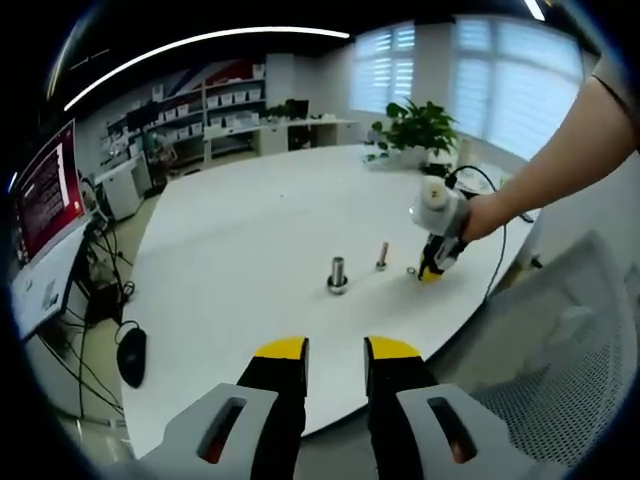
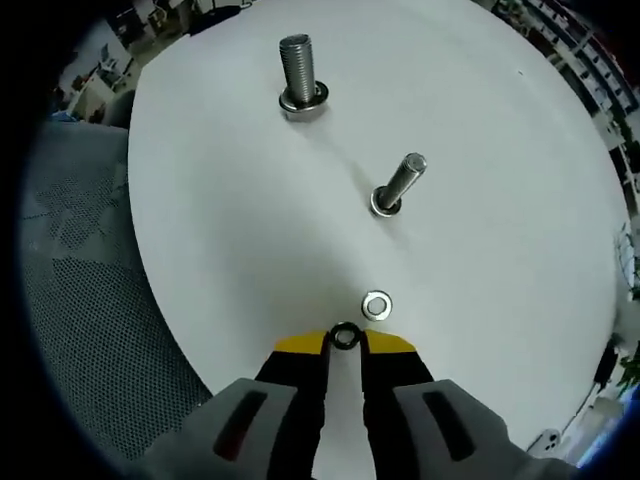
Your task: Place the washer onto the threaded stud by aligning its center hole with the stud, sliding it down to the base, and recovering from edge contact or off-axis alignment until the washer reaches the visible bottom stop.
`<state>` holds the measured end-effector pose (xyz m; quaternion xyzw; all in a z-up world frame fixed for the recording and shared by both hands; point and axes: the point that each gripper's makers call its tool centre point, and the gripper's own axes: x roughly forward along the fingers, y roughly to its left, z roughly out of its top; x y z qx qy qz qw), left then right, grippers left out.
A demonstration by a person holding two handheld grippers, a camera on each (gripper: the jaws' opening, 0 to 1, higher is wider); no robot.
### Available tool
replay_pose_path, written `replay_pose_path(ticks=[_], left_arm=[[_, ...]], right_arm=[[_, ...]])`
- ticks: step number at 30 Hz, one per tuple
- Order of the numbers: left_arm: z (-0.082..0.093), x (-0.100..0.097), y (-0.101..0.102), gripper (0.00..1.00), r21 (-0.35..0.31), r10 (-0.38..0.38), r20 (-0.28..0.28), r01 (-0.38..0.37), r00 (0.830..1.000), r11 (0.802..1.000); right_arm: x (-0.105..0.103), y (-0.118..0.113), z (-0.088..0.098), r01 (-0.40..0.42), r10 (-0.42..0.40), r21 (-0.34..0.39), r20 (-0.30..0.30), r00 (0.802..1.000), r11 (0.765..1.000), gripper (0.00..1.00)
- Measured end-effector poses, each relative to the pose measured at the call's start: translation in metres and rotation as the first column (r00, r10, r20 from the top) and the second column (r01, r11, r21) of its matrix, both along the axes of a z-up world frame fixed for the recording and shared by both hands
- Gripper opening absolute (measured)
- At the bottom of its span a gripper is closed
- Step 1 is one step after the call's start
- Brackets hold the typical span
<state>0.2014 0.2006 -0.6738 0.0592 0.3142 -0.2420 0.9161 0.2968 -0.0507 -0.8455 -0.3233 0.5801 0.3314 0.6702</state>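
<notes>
On the round white table (image 2: 220, 220) stand two threaded studs. The thick stud (image 2: 298, 68) (image 1: 338, 270) has a ring at its base, and the thinner stud (image 2: 400, 182) (image 1: 382, 253) is nearer to me. My right gripper (image 2: 345, 342) (image 1: 430, 268) is low at the table's near edge, shut on a small dark washer (image 2: 345, 335) pinched between its yellow fingertips. A second, silver washer (image 2: 377, 304) (image 1: 411, 271) lies flat on the table just ahead of them. My left gripper (image 1: 338, 352) hovers open over the table's edge, well short of the studs and holding nothing.
A grey mesh chair (image 2: 80, 300) (image 1: 560, 370) stands by the table edge. A potted plant (image 1: 420, 125) and a cable (image 1: 495, 250) are at the table's far side. A monitor (image 1: 45, 190) and a mouse (image 1: 131, 355) sit on a desk to the left.
</notes>
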Motion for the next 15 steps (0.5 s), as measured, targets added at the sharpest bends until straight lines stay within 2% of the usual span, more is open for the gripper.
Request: replay_pose_path(ticks=[1,4,7,9,12,15], left_arm=[[0.0,0.0,0.0,0.2,-0.001,0.0,0.0,0.0,1.0,1.0],[-0.001,-0.001,-0.001,0.2,0.004,-0.006,-0.002,0.006,1.0,1.0],[0.0,-0.001,-0.001,0.19,0.001,-0.006,0.0,0.006,1.0,1.0],[0.001,-0.001,-0.001,0.19,-0.001,-0.006,0.003,0.006,1.0,1.0],[0.001,-0.001,-0.001,0.19,-0.003,-0.007,0.006,0.007,1.0,1.0],[0.002,-0.001,-0.001,0.19,-0.009,-0.009,0.009,0.009,1.0,1.0]], right_arm=[[0.0,-0.001,0.0,0.032,-0.032,-0.004,0.006,0.999,0.999,0.14],[-0.001,0.0,0.001,0.002,-0.002,0.006,0.012,1.0,1.0,0.14],[-0.005,0.001,0.001,-0.075,0.075,0.012,0.014,0.997,0.997,0.14],[-0.007,0.0,0.001,-0.085,0.085,-0.001,0.013,0.996,0.996,0.13],[-0.011,-0.001,0.002,-0.088,0.088,-0.013,-0.005,0.996,0.996,0.13],[-0.008,0.001,0.01,-0.075,0.075,0.0,0.014,0.997,0.997,0.13]])
